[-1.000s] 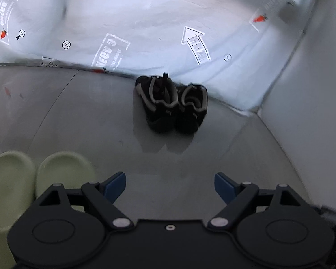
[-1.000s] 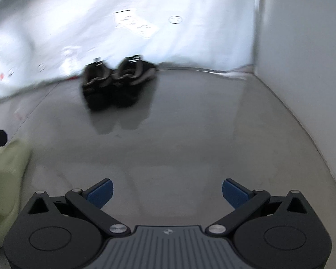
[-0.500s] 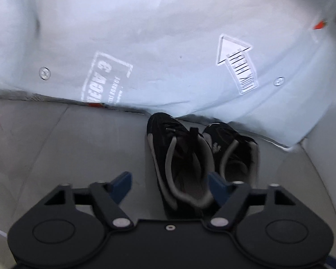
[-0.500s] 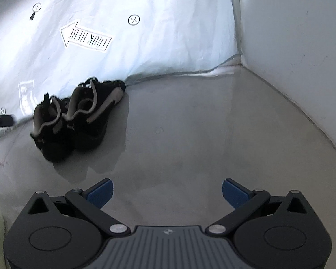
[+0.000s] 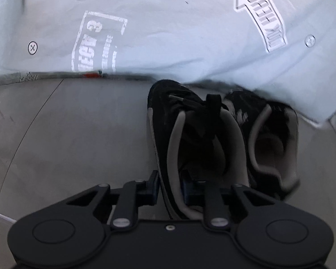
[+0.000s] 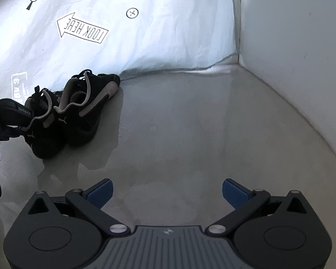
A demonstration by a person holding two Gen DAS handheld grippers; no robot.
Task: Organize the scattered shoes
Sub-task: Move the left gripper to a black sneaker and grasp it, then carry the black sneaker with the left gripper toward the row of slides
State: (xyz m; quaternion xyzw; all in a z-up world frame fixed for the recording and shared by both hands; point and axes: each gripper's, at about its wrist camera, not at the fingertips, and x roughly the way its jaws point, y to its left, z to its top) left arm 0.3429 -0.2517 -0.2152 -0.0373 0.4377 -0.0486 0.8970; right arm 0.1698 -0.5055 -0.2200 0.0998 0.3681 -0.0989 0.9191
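Left gripper clamped on collar of left black shoe, beside its mate at the sheet. Right gripper wide, empty. Lifting or releasing: cannot tell.

- Illumination: dim, cool, diffuse; brightest on the white sheet toward 11 o'clock.
- Floor: glossy, carrying soft reflections.
- Black shoes: underexposed, slightly motion-blurred.
- Fisheye distortion bends edges; corners vignette to black.
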